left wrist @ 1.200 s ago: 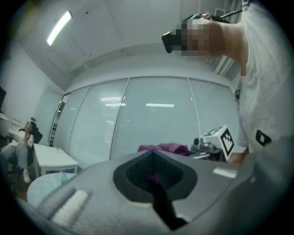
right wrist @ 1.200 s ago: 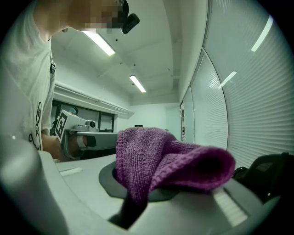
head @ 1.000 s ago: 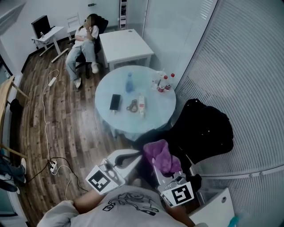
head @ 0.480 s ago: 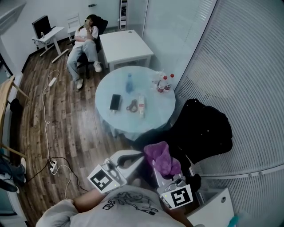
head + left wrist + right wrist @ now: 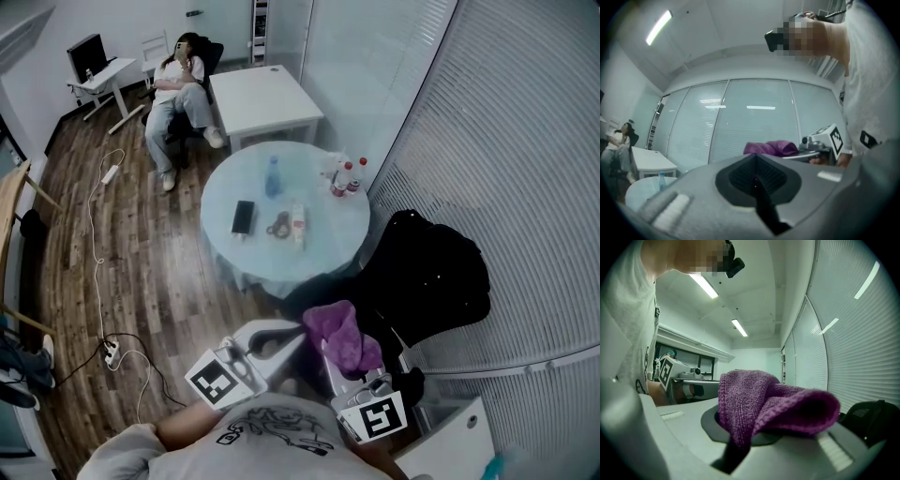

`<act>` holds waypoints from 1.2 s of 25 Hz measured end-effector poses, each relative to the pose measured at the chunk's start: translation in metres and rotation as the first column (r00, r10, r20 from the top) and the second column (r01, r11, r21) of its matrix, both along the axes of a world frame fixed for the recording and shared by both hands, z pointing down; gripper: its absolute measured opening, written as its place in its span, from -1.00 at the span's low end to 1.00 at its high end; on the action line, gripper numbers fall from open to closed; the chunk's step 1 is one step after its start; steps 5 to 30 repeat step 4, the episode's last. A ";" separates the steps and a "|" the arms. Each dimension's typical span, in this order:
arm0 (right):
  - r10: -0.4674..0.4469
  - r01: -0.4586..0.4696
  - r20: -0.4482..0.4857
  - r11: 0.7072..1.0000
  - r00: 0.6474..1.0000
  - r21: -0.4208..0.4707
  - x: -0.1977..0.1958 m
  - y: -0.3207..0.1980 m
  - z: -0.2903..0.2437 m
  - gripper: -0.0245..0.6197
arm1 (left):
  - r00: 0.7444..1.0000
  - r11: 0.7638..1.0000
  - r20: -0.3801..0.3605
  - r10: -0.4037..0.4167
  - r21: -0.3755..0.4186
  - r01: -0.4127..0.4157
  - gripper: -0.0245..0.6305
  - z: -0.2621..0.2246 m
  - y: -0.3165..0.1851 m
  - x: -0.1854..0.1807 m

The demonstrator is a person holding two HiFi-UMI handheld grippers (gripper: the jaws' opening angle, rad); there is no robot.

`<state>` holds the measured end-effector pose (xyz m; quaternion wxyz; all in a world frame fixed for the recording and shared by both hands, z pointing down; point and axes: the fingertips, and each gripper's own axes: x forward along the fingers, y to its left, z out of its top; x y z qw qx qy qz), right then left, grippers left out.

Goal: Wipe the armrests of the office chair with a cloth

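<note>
A purple cloth (image 5: 339, 334) hangs bunched from my right gripper (image 5: 334, 351), which is shut on it close to my chest. In the right gripper view the cloth (image 5: 768, 404) folds over the closed jaws of the right gripper (image 5: 740, 446). My left gripper (image 5: 277, 334) sits just left of it, shut with nothing in it; its jaws meet in a dark seam (image 5: 757, 180). The black office chair (image 5: 431, 272), draped with a black jacket, stands ahead to the right, apart from both grippers. Its armrests are hidden.
A round glass table (image 5: 225, 187) holds bottles, a phone and small items. Behind it are a white table (image 5: 262, 98) and a seated person (image 5: 178, 89). Cables and a power strip (image 5: 111, 352) lie on the wooden floor. Blinds (image 5: 525, 141) line the right side.
Both grippers have barely moved, staying near my chest with the cloth still held. The seated person at the back has shifted slightly.
</note>
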<state>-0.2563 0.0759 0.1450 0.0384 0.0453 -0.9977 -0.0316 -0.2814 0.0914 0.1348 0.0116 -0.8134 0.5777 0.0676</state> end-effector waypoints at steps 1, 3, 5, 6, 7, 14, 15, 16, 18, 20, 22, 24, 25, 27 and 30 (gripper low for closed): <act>0.000 0.000 0.000 1.000 1.000 0.001 0.000 0.001 0.000 -0.83 | 1.000 1.000 0.001 -0.001 0.000 0.001 -0.92 0.000 0.000 0.000; 0.001 -0.001 0.000 1.000 1.000 0.001 0.002 0.002 0.000 -0.83 | 1.000 1.000 0.002 -0.002 -0.003 0.002 -0.92 0.001 0.001 0.002; 0.001 -0.001 0.000 1.000 1.000 0.001 0.002 0.003 0.000 -0.83 | 1.000 1.000 0.003 -0.002 -0.005 0.002 -0.92 0.001 0.002 0.002; 0.001 -0.001 0.000 1.000 1.000 0.001 0.002 0.003 0.000 -0.83 | 1.000 1.000 0.003 -0.002 -0.005 0.002 -0.92 0.001 0.002 0.002; 0.001 -0.001 0.000 1.000 1.000 0.001 0.002 0.003 0.000 -0.83 | 1.000 1.000 0.003 -0.002 -0.005 0.002 -0.92 0.001 0.002 0.002; 0.001 -0.001 0.000 1.000 1.000 0.001 0.002 0.003 0.000 -0.83 | 1.000 1.000 0.003 -0.002 -0.005 0.002 -0.92 0.001 0.002 0.002; 0.001 -0.001 0.000 1.000 1.000 0.001 0.002 0.003 0.000 -0.83 | 1.000 1.000 0.003 -0.002 -0.005 0.002 -0.92 0.001 0.002 0.002; 0.001 -0.001 0.000 1.000 1.000 0.001 0.002 0.003 0.000 -0.83 | 1.000 1.000 0.003 -0.002 -0.005 0.002 -0.92 0.001 0.002 0.002; 0.001 -0.001 0.000 1.000 1.000 0.001 0.002 0.003 0.000 -0.83 | 1.000 1.000 0.003 -0.002 -0.005 0.002 -0.92 0.001 0.002 0.002; 0.001 -0.001 0.000 1.000 1.000 0.001 0.002 0.003 0.000 -0.83 | 1.000 1.000 0.003 -0.002 -0.005 0.002 -0.92 0.001 0.002 0.002; 0.001 -0.001 0.000 1.000 1.000 0.001 0.002 0.003 0.000 -0.83 | 1.000 1.000 0.003 -0.002 -0.005 0.002 -0.92 0.001 0.002 0.002; 0.001 -0.001 0.000 1.000 1.000 0.001 0.002 0.003 0.000 -0.83 | 1.000 1.000 0.003 -0.002 -0.005 0.002 -0.92 0.001 0.002 0.002; 0.001 -0.001 0.000 1.000 1.000 0.001 0.002 0.003 0.000 -0.83 | 1.000 1.000 0.003 -0.002 -0.005 0.002 -0.92 0.001 0.002 0.002; 0.001 -0.001 0.000 1.000 1.000 0.001 0.002 0.003 0.000 -0.83 | 1.000 1.000 0.003 -0.002 -0.005 0.002 -0.92 0.001 0.002 0.002; 0.001 -0.001 0.000 1.000 1.000 0.001 0.002 0.003 0.000 -0.83 | 1.000 1.000 0.003 -0.002 -0.005 0.002 -0.92 0.001 0.002 0.002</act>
